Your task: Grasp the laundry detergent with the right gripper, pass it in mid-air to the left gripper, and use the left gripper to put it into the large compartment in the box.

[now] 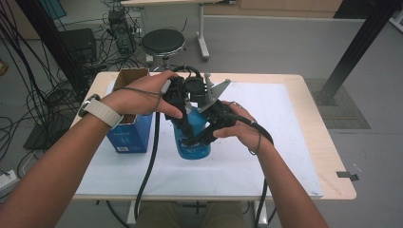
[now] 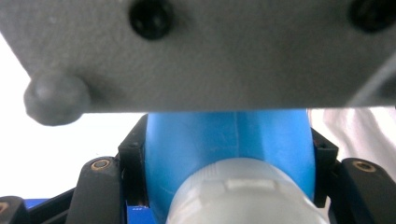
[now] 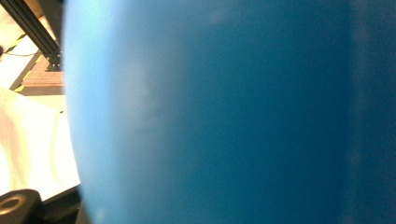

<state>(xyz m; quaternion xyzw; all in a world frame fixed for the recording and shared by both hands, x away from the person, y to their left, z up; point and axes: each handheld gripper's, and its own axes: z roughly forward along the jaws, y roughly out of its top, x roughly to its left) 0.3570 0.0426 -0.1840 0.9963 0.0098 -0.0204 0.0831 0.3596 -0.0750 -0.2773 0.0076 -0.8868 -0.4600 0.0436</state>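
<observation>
**Gripping a blue bottle from two sides**

Standing upright on the white sheet [image 1: 266, 156] that covers the pale wooden table [image 1: 328, 156], the blue bottle [image 1: 192, 145] is smooth, glossy plastic with a rounded body. It sits just beside an open blue cardboard box [image 1: 127, 135] with brown inner flaps, near the table's middle.

Seen from the high view, the left gripper [image 1: 183, 118] comes down on the upper part of the bottle, while the right gripper [image 1: 202, 137] meets its side lower down; both are matte black with trailing cables, and a grey three-cornered plate [image 1: 214, 92] stands between the hands. How the jaws sit is hard to read from up there.

The left gripper view settles it for that side: its two black jaws clamp the narrower blue shoulder of the bottle [image 2: 229, 140] from both sides, and a pale, ribbed, translucent cap [image 2: 243, 196] sits close to the lens. A rough grey plate with a rounded knob hangs across the top.

The right gripper view gives a blurred, curving wall of blue plastic [image 3: 210, 116] pressed close to the camera, with a strip of white sheet and table edge at the left. Its jaws are drawn in as tight as they go against the bottle's body.
</observation>
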